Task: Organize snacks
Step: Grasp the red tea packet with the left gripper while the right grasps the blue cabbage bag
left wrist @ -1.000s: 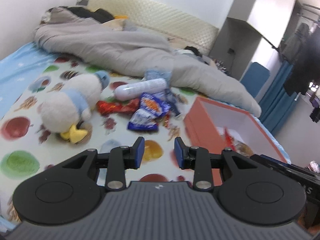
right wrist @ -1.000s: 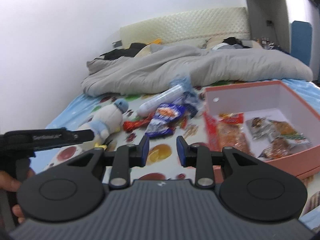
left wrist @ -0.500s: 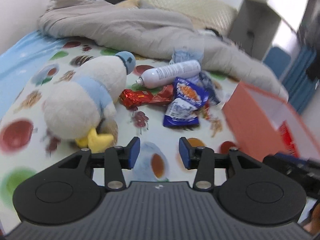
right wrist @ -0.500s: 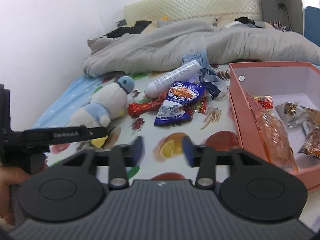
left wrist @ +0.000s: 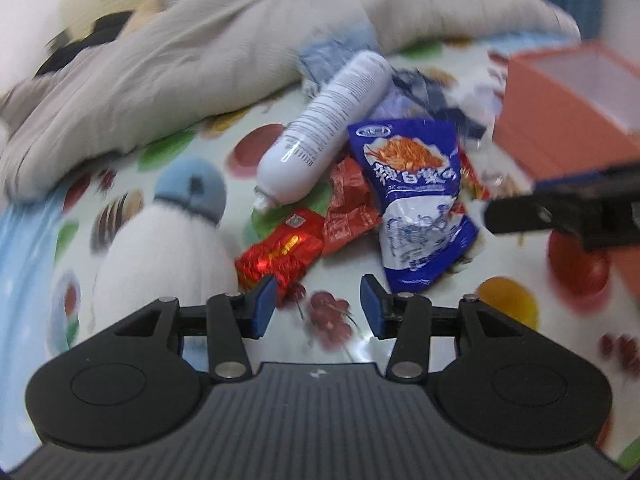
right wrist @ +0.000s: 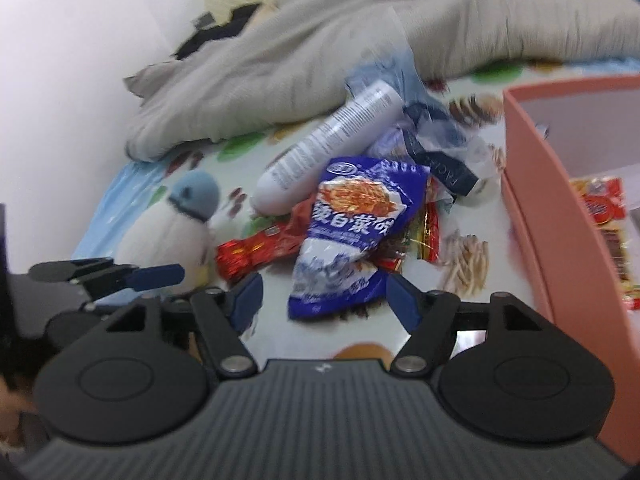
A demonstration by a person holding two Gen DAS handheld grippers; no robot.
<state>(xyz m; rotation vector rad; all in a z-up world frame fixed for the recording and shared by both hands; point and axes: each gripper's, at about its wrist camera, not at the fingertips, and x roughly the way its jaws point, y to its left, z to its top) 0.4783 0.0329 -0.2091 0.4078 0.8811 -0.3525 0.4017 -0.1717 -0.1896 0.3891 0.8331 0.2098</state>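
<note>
Snacks are lying heaped on the bedsheet [left wrist: 500, 300] beside the box [right wrist: 560, 216]; both the right gripper [right wrist: 323, 296] and left gripper [left wrist: 318, 307] are gaping empty, reaching in; next, the right one needs closing on the blue packet [right wrist: 344, 236]

White wall [right wrist: 80, 40] behind bed — rumpled grey duvet [right wrist: 280, 60].

Large white Chinese characters run across the blue snack packet [right wrist: 352, 236], too blurred to make out fully. Fine print covers the white bottle [left wrist: 332, 128], illegible. A dark ribbon [right wrist: 444, 168] carries pale letters, unreadable.
</note>
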